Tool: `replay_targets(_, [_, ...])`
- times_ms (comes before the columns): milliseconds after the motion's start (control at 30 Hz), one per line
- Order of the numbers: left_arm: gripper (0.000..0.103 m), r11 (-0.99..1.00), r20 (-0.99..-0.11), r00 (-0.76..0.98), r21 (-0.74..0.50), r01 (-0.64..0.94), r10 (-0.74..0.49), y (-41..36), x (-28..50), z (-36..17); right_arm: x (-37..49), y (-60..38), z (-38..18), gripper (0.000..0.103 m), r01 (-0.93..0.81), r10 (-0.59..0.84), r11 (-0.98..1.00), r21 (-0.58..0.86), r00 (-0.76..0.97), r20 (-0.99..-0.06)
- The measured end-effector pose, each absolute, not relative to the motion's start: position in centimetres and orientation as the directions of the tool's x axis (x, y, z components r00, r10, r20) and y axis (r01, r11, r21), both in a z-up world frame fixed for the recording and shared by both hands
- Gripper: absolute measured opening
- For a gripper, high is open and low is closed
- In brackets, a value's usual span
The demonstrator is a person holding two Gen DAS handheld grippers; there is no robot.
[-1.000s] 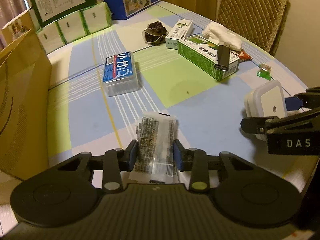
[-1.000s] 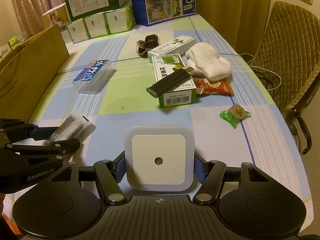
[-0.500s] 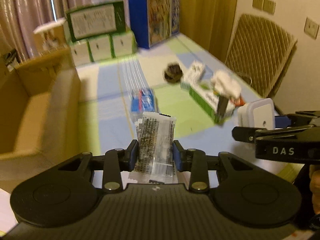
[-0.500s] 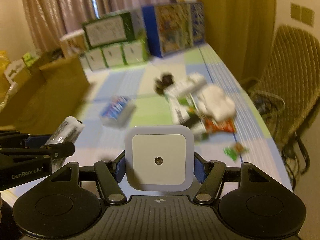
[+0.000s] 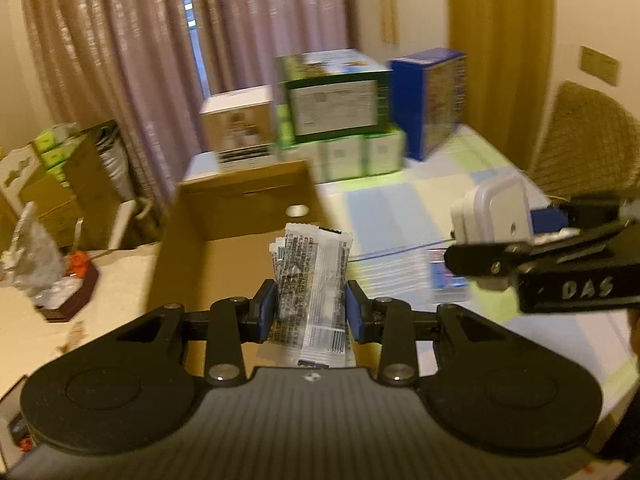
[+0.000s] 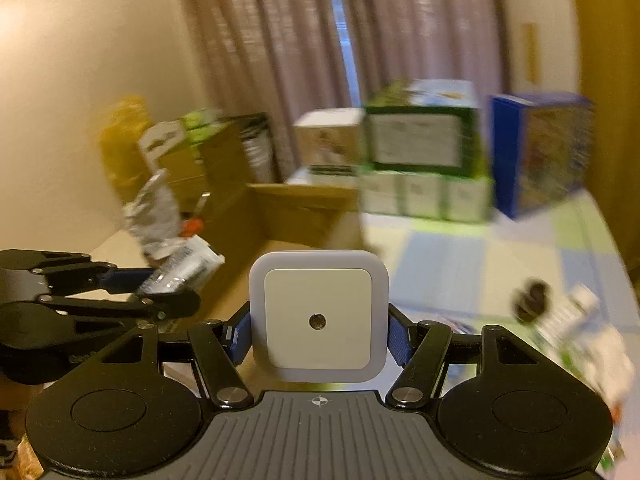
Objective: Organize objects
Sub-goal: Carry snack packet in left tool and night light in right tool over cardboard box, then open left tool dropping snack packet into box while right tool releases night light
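Both grippers loaded: left gripper (image 5: pixel 312 312) clamps packet (image 5: pixel 310 292), right gripper (image 6: pixel 319 338) clamps night light (image 6: pixel 318 316). Cardboard box (image 5: pixel 240 216) sits just ahead, below both, likely the drop target.

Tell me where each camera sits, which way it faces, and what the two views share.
Left wrist: rides the left claw, looking forward over the open cardboard box toward the curtains; its claw grips a snack packet, and the right claw shows at right.
Right wrist: rides the right claw, facing the same way; it grips a white square night light, and the left claw shows at left.
Shared: box, both held items, stacked cartons.
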State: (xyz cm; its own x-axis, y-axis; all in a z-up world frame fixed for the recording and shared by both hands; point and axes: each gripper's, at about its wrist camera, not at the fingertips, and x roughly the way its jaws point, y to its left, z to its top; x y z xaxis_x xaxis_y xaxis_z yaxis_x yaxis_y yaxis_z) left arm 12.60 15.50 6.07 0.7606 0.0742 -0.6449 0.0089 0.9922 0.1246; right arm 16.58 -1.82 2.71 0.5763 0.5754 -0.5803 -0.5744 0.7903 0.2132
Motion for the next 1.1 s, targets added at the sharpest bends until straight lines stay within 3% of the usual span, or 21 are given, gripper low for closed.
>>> replay_targets(233, [0.031,0.989,-0.673,0.73,0.143,-0.03,0.12,22.3,14.6,4.7,19.2,7.2,1.9,0.062,-0.736,0.61,0.671,0.084,0.485,-0.626])
replay_targets(400, [0.031,0.99,-0.684,0.723,0.139,-0.006,0.1,24.4,15.6,3.3,20.5,10.4,-1.4,0.062,-0.798,0.554,0.6,-0.058,0.467,-0.689])
replay_targets(967, [0.034,0.996,-0.73,0.681,0.085,0.005,0.059,26.7,18.1,-1.3,22.4,12.4,-6.2,0.062,-0.857,0.528,0.498,-0.133,0.421,-0.737])
replay_targets(1100, [0.039,0.995,-0.714,0.696,0.103,-0.007,0.079,26.8,17.6,-0.9,22.4,11.8,-5.8,0.072,-0.854,0.541,0.5,-0.147,0.44,-0.717])
